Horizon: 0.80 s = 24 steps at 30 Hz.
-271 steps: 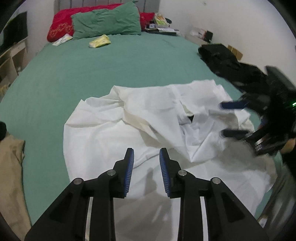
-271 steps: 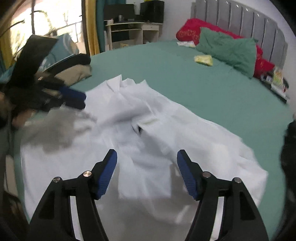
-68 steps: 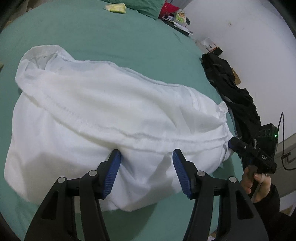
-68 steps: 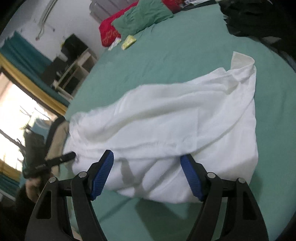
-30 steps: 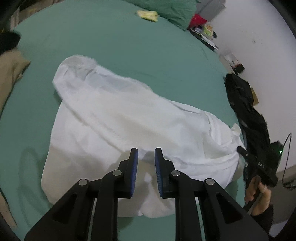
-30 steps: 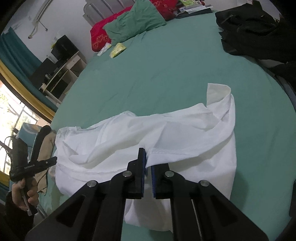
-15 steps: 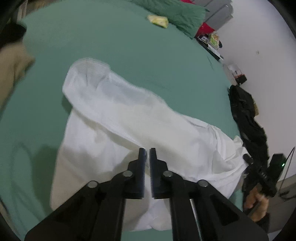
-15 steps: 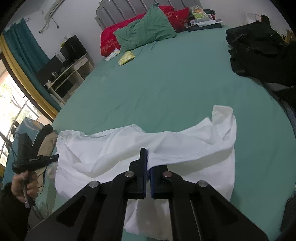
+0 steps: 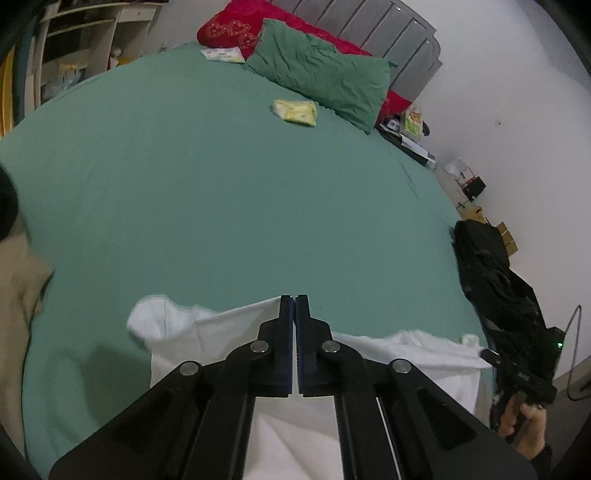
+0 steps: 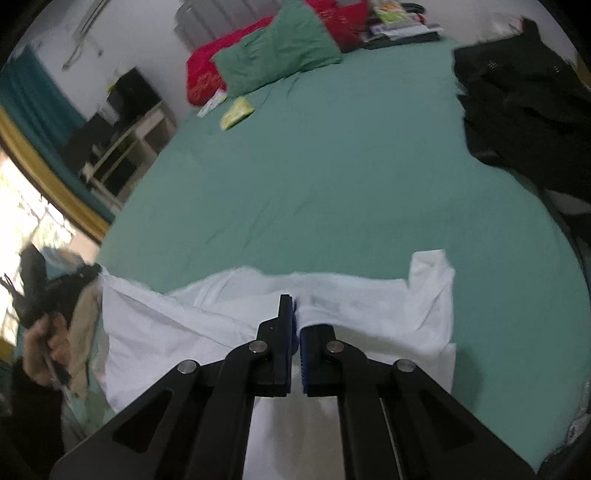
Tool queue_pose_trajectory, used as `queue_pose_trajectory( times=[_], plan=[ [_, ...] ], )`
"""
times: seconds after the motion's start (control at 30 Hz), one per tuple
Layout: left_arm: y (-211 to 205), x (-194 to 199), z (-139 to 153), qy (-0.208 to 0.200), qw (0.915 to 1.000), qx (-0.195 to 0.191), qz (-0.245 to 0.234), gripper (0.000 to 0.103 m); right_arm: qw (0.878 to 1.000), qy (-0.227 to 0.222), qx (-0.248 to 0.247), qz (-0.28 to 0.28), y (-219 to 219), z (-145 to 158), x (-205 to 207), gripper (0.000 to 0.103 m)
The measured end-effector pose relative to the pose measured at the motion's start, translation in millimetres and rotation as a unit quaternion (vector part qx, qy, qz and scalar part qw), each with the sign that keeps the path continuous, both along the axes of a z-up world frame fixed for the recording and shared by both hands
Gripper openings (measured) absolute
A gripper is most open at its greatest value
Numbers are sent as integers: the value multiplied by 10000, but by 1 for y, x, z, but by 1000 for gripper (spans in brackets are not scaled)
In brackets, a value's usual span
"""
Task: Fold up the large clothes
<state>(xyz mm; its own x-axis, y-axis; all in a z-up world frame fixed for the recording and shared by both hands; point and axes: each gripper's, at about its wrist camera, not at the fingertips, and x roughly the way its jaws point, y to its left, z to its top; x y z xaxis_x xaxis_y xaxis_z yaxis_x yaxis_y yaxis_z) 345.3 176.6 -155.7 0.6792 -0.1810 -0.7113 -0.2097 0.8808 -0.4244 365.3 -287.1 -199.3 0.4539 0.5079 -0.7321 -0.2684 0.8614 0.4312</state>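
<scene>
Garment under handling is a large white cloth (image 9: 406, 354), lying across the near edge of a bed covered in a green sheet (image 9: 229, 192). In the left wrist view the left tool (image 9: 294, 306) has its jaws pressed together on the cloth's upper edge, with white fabric running out to both sides and hanging beneath the tool. In the right wrist view the right tool (image 10: 294, 310) is likewise clamped on a fold of the same cloth (image 10: 369, 299), a ridge of fabric bunched against the blue pad of its right finger. Between the two grip points the cloth edge is raised off the sheet; its outer corners sag, one rising to a small flap at the right of the right wrist view.

Right hand (image 9: 524, 424) is visible at the lower right of the left wrist view, wrapped round a black handle with a green light above it. Left hand (image 10: 44, 347) shows at the lower left of the right wrist view, blurred, so the grip on its handle cannot be read clearly.

Elsewhere on the bed: a green pillow (image 9: 321, 70) over a red pillow (image 9: 229, 26) at the grey headboard (image 9: 388, 26), a small yellow packet (image 9: 295, 110) just in front of them, and a heap of black clothing (image 10: 524, 96) along the right edge. A tan garment (image 9: 18, 295) lies at the left edge, well apart from the white cloth.
</scene>
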Motion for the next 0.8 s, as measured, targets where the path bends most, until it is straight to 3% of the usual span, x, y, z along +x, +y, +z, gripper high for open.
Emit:
queue_pose_trajectory(
  times=[0.07,0.17,0.2,0.27,0.3,0.33,0.47,0.53,0.7,0.8],
  plan=[
    [1,13,0,-28,9999,147,64,1,9999,61,-61,-91,-5,-1,10,9],
    [4,23,0,-16,9986,466,262,2,9997,-199,-89,-133,-10,5,29,13],
    [8,26,-2,41,9983,500,309,2,9996,-237,-96,-148,-12,6,35,21],
    [15,31,-6,181,9978,518,384,11,9986,-296,-353,-277,-15,5,48,56],
    [18,31,-6,236,9978,481,391,25,9980,-317,-466,-300,-16,6,52,85],
    [21,27,-7,277,9979,453,378,35,9972,-358,-578,-313,-17,7,56,101],
    [22,-5,-11,525,9964,615,254,35,9922,-534,-1046,-414,-22,18,38,102],
    [22,-34,-19,726,9948,677,243,45,9906,-621,-1083,-553,-33,23,13,102],
    [22,-102,-44,1220,9893,714,354,51,9954,11,-423,-857,-62,-5,-61,102],
    [19,-130,-62,1506,9857,689,319,52,9947,348,-476,-840,-61,-33,-91,100]
  ],
)
